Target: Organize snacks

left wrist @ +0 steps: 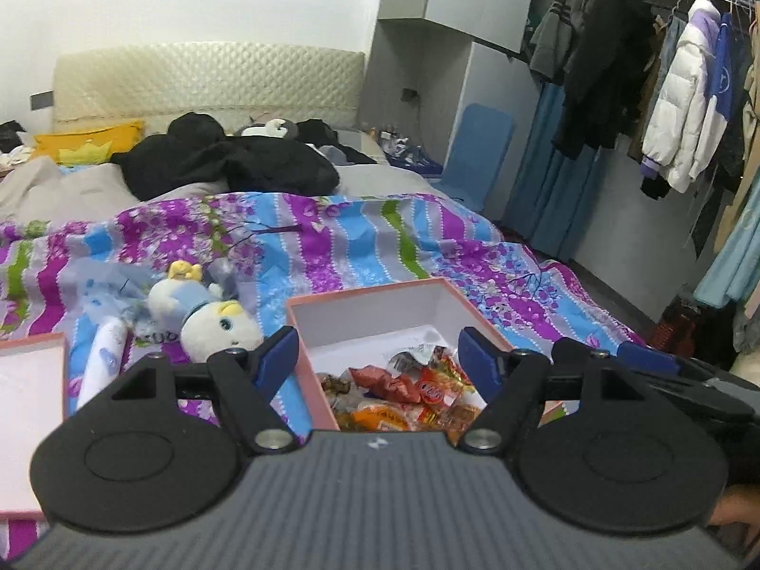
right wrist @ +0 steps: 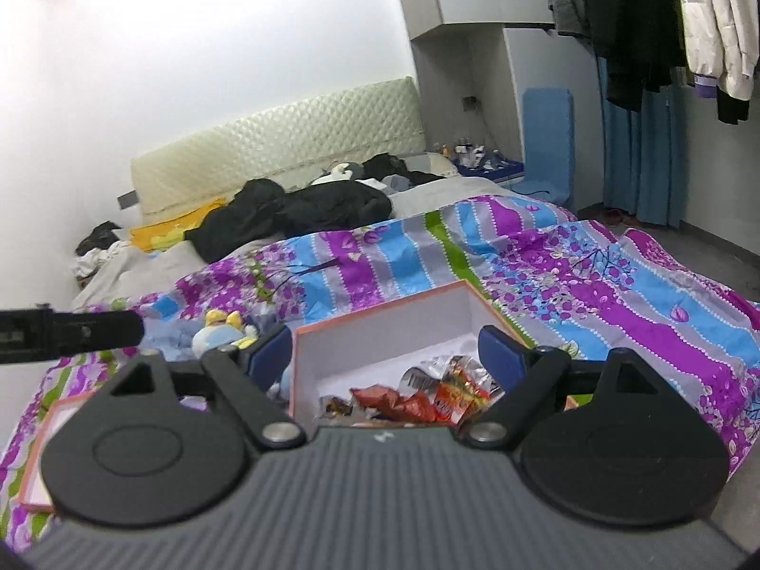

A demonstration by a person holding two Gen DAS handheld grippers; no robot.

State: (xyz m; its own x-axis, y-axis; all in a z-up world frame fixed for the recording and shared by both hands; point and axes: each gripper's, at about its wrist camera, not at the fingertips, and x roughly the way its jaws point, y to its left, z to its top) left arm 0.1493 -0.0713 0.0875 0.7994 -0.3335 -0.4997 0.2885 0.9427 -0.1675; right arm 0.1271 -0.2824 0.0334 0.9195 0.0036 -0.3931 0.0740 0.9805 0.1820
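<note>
Pink-walled box (left wrist: pixel 375 299), white inside, on a floral bedspread (left wrist: pixel 332 237): directly ahead of both tongs, wrapped snacks (left wrist: pixel 408 394) heaped at its near end. Left gripper (left wrist: pixel 380 361): spread wide, holding nothing, fingers flanking the box. Right gripper (right wrist: pixel 387 356): likewise spread and unladen. Left view alone shows the plush toy's (left wrist: pixel 209 313) face, left of its fingers.

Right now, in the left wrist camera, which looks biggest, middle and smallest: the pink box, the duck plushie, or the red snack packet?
1. Pink box, largest.
2. Duck plushie, middle.
3. Red snack packet inside the box, smallest.
All three lie at a similar nearness on the bedspread, so the order seems fair.
</note>
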